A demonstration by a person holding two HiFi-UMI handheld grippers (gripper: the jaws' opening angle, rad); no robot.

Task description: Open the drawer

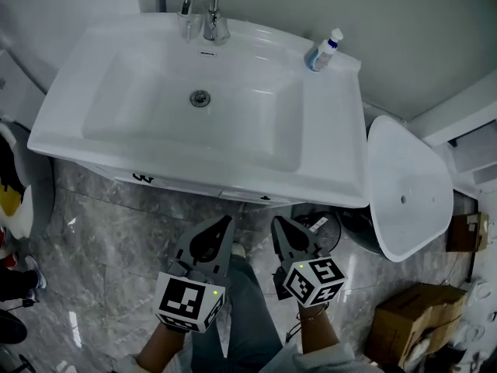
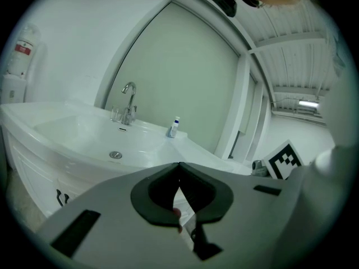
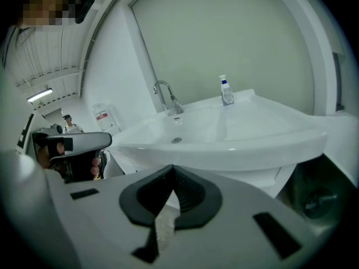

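Observation:
A white vanity cabinet sits under the washbasin point(image 1: 334, 162). Only a strip of its drawer front point(image 1: 178, 183) shows in the head view, with a small black handle point(image 1: 142, 178) at its left. The same handle point(image 2: 60, 196) appears low and left in the left gripper view. My left gripper point(image 1: 227, 221) and right gripper point(image 1: 277, 222) hang side by side in front of the cabinet, below the basin's rim and apart from it. In the left gripper view the left gripper point(image 2: 179, 165) has its jaws together and empty. The right gripper point(image 3: 172, 167) looks the same.
A tap point(image 1: 203, 10) and a small bottle point(image 1: 324, 50) stand on the basin's back edge. A loose white basin point(image 1: 404, 193) leans at the right, beside cardboard boxes point(image 1: 411, 317). The floor point(image 1: 101, 239) is grey marble. My trouser leg point(image 1: 248, 309) is between the grippers.

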